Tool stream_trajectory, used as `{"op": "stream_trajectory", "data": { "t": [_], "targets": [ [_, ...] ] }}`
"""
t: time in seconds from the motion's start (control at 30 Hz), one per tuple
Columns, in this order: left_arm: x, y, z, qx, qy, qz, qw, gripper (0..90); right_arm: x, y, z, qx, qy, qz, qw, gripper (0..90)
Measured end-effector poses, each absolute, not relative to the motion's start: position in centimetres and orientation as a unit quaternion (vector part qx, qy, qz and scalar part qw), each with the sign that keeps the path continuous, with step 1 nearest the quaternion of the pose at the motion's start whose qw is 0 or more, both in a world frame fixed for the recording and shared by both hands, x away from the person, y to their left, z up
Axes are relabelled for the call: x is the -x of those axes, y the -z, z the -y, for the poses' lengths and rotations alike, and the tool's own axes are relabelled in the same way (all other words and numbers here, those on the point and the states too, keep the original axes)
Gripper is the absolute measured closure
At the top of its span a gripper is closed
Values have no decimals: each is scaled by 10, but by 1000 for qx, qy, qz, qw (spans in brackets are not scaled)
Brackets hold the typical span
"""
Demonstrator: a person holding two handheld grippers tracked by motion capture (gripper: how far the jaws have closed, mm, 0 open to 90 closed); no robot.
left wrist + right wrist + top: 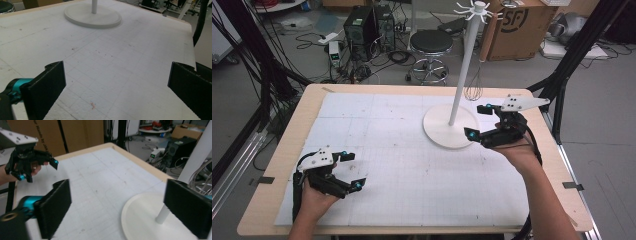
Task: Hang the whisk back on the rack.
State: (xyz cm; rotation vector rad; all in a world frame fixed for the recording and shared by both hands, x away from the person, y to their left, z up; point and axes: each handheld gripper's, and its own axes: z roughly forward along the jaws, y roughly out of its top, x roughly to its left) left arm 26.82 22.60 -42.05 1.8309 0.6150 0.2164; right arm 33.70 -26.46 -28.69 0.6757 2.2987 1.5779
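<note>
A white stand rises at the back right of the mat, with a round base [447,131] and a tall pole [462,75] topped by hooks. A wire whisk [473,90] with a wooden handle hangs from one hook. My right gripper [477,121] is open just right of the base with nothing between its jaws; its own view shows the base [140,220], the pole foot [163,216] and the whisk wires [202,180] close ahead. My left gripper [355,170] rests open and empty at the mat's front left, facing the base [82,17] across bare mat.
A white gridded mat [412,150] covers the wooden table [307,110]. Behind the table on the floor stand a black stool [431,42], a cardboard box [517,22], a computer tower [362,25] and loose cables. Black frame posts [579,45] flank the table.
</note>
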Motion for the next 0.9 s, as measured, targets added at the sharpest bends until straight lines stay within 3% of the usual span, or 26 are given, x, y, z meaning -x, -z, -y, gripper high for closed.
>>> {"op": "stream_trajectory", "data": {
  "t": [0.63,0.9],
  "targets": [
    [-267,421,-224,-781,-90,-256,563,20,-318,353,274,-258,-529,-801,106,3],
    [-267,423,-222,-785,-88,-255,557,21,-304,376,285,-264,-533,-795,124,5]
  ]
}}
